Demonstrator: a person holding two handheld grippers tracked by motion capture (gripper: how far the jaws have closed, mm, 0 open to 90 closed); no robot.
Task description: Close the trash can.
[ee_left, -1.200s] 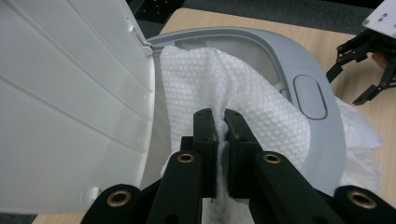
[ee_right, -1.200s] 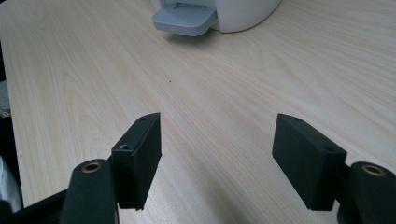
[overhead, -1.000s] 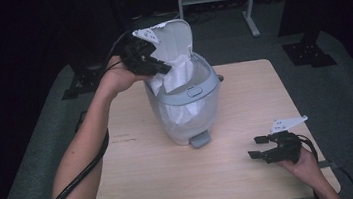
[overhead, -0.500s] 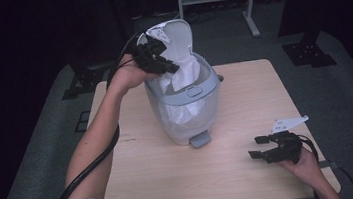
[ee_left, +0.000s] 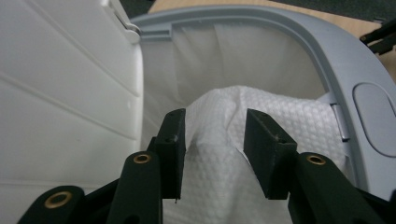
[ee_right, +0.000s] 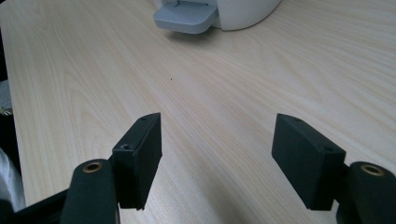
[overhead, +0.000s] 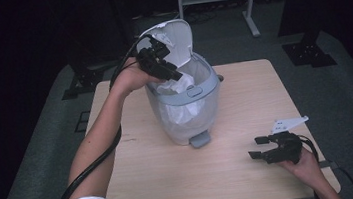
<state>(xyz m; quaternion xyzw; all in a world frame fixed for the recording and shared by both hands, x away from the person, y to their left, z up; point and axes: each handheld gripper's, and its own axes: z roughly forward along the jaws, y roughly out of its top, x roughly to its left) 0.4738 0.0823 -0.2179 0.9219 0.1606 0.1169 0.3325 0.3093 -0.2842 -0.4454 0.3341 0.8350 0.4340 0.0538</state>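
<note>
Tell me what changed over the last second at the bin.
The left hand-held gripper came down a little into the open bin; its jaws have just been opening, so the white paper towel lies loose between them. The right hand-held gripper stayed open near the table edge; the lid stayed up.

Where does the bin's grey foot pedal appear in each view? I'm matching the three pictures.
High view: pedal at the bin's base, centre, on the table.
Left gripper view: not in it.
Right gripper view: pedal at top centre.
Shared landmark: the bin itself, its grey rim and white base.
</note>
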